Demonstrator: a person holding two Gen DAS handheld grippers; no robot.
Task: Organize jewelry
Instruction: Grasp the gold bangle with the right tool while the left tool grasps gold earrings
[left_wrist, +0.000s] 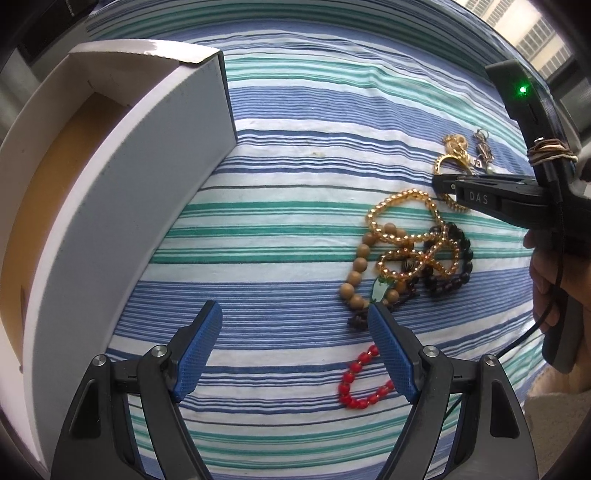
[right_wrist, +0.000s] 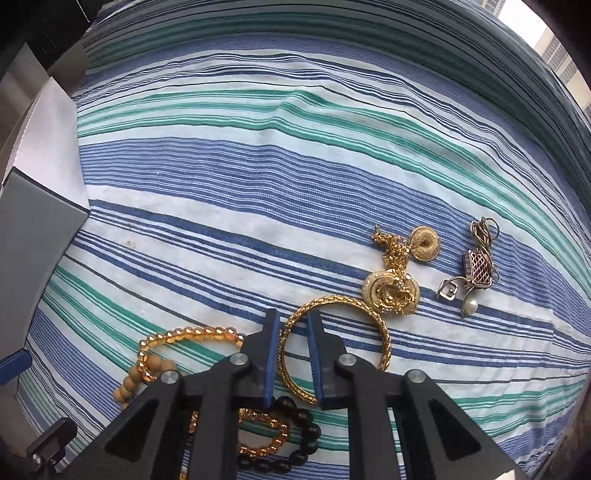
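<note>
Right gripper on the bangle, left gripper waiting over the striped cloth

The cloth (left_wrist: 295, 177) fills both views, and the open box (left_wrist: 129, 206) stands on it at the left. The left gripper (left_wrist: 293, 308) points steeply down, jaws wide apart over bare cloth between the box wall and the bead pile (left_wrist: 406, 251) (one pad overlaps the pile's edge and the red beads (left_wrist: 351, 384)). The right gripper (right_wrist: 292, 314), held by a hand (left_wrist: 543, 280), also points steeply down, jaws clamped on the near rim of the bangle (right_wrist: 384, 343), which lies flat between the pile and the gold pendants (right_wrist: 395, 291). Open cloth runs from the bangle to the box.
</note>
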